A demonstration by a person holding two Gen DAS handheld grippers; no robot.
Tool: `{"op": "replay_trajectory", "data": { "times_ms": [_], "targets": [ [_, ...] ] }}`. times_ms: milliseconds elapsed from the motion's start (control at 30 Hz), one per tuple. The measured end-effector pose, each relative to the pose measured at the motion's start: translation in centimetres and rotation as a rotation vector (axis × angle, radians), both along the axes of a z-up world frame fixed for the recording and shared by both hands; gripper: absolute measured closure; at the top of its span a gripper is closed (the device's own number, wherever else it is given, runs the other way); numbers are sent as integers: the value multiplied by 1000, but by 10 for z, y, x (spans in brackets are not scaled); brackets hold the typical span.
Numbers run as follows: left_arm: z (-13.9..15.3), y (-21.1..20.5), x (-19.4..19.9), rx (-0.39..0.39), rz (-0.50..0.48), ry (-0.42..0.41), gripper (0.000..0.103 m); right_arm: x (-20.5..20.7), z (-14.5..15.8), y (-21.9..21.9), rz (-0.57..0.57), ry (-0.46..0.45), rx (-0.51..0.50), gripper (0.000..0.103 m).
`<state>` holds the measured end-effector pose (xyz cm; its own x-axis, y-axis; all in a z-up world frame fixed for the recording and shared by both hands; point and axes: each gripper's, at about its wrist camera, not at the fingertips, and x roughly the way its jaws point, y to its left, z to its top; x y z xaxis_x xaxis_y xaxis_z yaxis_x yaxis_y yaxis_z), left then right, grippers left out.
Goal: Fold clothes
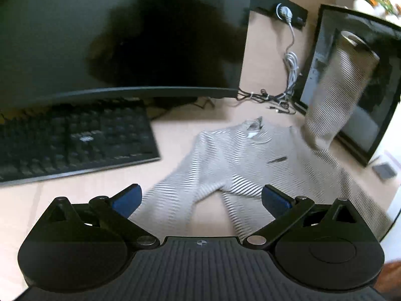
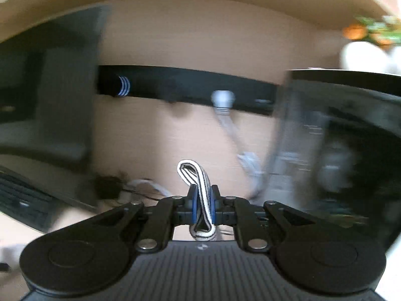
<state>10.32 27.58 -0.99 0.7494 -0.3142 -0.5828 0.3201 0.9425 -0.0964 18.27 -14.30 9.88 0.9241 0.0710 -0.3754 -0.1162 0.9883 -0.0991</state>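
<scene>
Striped shirt (image 1: 240, 155) sleeve lifts at two o'clock, pinched by right gripper (image 2: 202, 202); left gripper (image 1: 200, 198), spread empty, should take the other sleeve.

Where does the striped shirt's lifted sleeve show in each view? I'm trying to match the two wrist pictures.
Left wrist view: the lifted sleeve hangs at upper right, in front of the dark computer case; the rest of the striped shirt lies on the desk.
Right wrist view: a fold of the sleeve sits at lower centre, pinched in the right gripper.
Shared landmark: the grey plug in the black socket strip.
</scene>
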Motion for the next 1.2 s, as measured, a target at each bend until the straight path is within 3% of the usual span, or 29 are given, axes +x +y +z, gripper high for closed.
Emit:
{"op": "replay_trajectory", "data": {
  "times_ms": [167, 333, 433, 500, 700, 800, 867, 933, 1033, 1100, 1200],
  "targets": [
    [-4, 18, -23, 85, -8, 6, 0, 27, -19, 64, 138, 45, -10, 94],
    [-18, 21, -44, 213, -50, 19, 0, 59, -44, 112, 189, 101, -38, 91],
    [-27, 25, -52, 260, -41, 38, 0, 67, -48, 124, 198, 105, 1, 78],
    [-30, 30, -55, 269, -26, 52, 0, 69, -48, 129, 205, 94, 26, 63],
    [-30, 39, -61, 277, -22, 68, 0, 57, -49, 132, 239, 79, 42, 53],
    [-25, 47, -61, 252, 21, 60, 0, 43, -60, 139, 296, 136, 78, 54],
    [-18, 60, -56, 201, 108, 60, 0, 28, -76, 150, 390, 230, 130, 54],
    [-10, 76, -49, 128, 213, 67, 0, 11, -108, 169, 501, 409, 228, 64],
    [3, 97, -39, 27, 346, 68, 0, -3, -158, 205, 588, 642, 337, 65],
    [10, 104, -36, -16, 389, 60, 0, -2, -180, 223, 571, 712, 376, 65],
    [19, 109, -38, -67, 420, 39, 0, 13, -196, 235, 460, 719, 440, 60]
  ]
}}
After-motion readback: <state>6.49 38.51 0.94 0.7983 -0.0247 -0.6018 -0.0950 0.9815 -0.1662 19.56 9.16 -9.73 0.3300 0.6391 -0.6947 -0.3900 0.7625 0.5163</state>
